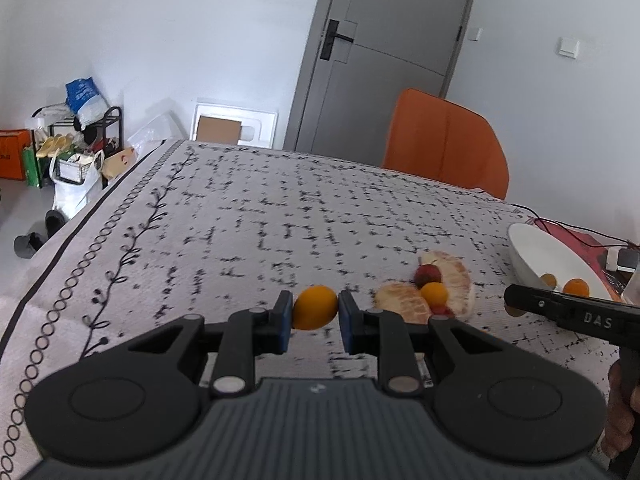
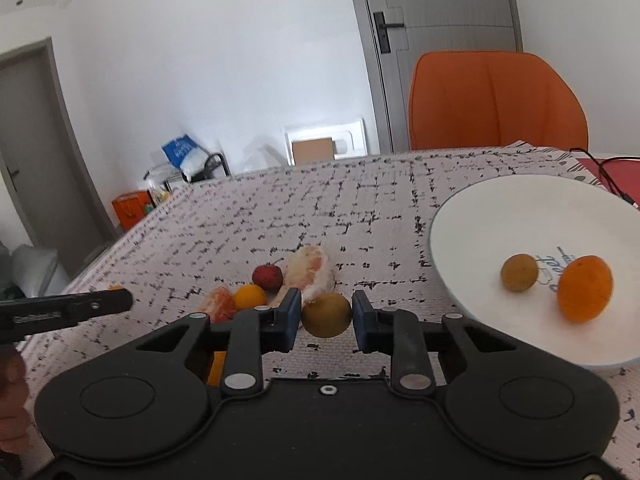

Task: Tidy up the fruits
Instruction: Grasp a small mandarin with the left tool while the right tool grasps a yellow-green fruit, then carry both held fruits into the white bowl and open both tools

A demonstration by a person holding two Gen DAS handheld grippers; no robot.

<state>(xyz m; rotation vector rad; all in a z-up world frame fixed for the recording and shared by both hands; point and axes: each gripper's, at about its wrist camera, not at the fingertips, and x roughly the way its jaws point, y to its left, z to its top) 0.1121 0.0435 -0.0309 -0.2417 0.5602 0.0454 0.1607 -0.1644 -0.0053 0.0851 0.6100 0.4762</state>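
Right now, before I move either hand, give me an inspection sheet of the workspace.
Surface: table under a pale cloth with a black grid print.
Job's things: white bowl holds a brownish fruit and an orange. On the cloth lies a pile: pomelo pieces, red fruit, small orange fruit.
Clutter: red mat behind the bowl.
Grippers: left gripper shut on an orange kumquat; right gripper shut on a greenish-yellow fruit.
Cables: black cable across the red mat.
Surroundings: orange chair, grey door, shoe rack with bags on the floor.
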